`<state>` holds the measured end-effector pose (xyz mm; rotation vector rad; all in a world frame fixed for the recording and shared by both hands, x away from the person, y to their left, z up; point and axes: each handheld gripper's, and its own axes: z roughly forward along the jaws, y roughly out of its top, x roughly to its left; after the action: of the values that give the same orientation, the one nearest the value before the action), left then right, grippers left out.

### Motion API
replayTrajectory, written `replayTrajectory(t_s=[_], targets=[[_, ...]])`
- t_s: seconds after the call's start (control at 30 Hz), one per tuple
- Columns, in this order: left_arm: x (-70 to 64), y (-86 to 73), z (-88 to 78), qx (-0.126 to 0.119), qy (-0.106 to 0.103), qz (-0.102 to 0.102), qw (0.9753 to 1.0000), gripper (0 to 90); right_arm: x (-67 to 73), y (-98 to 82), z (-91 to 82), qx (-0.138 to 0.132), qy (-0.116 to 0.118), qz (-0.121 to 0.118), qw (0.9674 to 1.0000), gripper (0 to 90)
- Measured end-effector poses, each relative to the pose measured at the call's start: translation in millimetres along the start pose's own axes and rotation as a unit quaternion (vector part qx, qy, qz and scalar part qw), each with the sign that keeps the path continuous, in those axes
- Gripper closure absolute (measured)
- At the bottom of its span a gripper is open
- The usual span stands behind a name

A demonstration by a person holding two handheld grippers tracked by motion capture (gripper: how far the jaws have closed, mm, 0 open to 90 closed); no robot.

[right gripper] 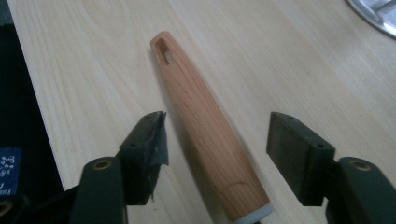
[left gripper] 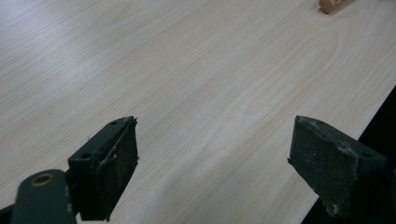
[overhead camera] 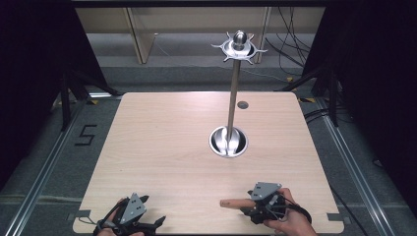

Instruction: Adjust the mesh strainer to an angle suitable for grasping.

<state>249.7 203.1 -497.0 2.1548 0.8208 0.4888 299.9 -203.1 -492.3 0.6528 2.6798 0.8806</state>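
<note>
One table [overhead camera: 167, 147] carries a steel stand [overhead camera: 230, 140] right of centre and a wooden handle [right gripper: 201, 121] lying flat near the front edge. The right gripper [right gripper: 217, 140] straddles the handle, jaws apart, not touching. The left gripper [left gripper: 215, 163] rests at the front left corner, jaws wide apart, nothing between them.

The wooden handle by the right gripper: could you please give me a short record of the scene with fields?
wooden handle: lies flat on the table, slotted end pointing away from the gripper
right gripper: jaws on either side of the handle, gaps on both sides, not pressing
left gripper: jaws open over bare table near the front edge
metal stand: upright pole on a round base, hook ring on top, nothing hanging
</note>
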Motion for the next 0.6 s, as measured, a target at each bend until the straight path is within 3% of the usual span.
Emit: replayTrajectory(t_s=[0.2, 0.27, 0.3, 0.43, 0.47, 0.53, 0.57, 0.6], targets=[[-0.3, -0.1, -0.2, 0.000, -0.001, -0.001, 1.0000, 14.8, -2.4, 2.4, 0.8, 0.017, 0.007, -0.004, 0.9998, 47.0], [2.1, 0.5, -0.1, -0.001, 0.001, 0.019, 0.9998, 14.8, -3.6, 2.3, 2.3, 0.024, 0.009, -0.010, 0.9996, 48.8], [-0.2, -0.2, -0.1, 0.000, 0.000, -0.002, 1.0000, 14.8, -4.6, 2.4, 3.2, 0.037, 0.012, -0.015, 0.9991, 50.9], [-0.2, -0.3, 0.1, 0.001, -0.001, -0.002, 1.0000, 14.8, -5.6, 2.3, 5.5, 0.044, 0.019, -0.024, 0.9986, 55.1], [0.0, -0.2, 0.1, 0.000, 0.000, -0.002, 1.0000, 14.8, -4.8, 3.4, 4.5, 0.058, 0.013, 0.000, 0.9983, 56.6], [0.0, 0.0, -0.1, 0.000, 0.000, -0.001, 1.0000, 14.8, -5.8, 4.0, 4.9, 0.060, 0.015, -0.004, 0.9981, 57.5], [-0.3, -0.2, 0.0, 0.000, -0.001, -0.002, 1.0000, 14.8, -7.8, 5.4, 5.1, 0.064, 0.024, -0.018, 0.9975, 58.2], [-0.7, -0.4, 0.1, 0.000, -0.002, -0.004, 1.0000, 14.8, -12.7, 7.5, 6.0, 0.067, 0.029, -0.046, 0.9963, 60.0]])
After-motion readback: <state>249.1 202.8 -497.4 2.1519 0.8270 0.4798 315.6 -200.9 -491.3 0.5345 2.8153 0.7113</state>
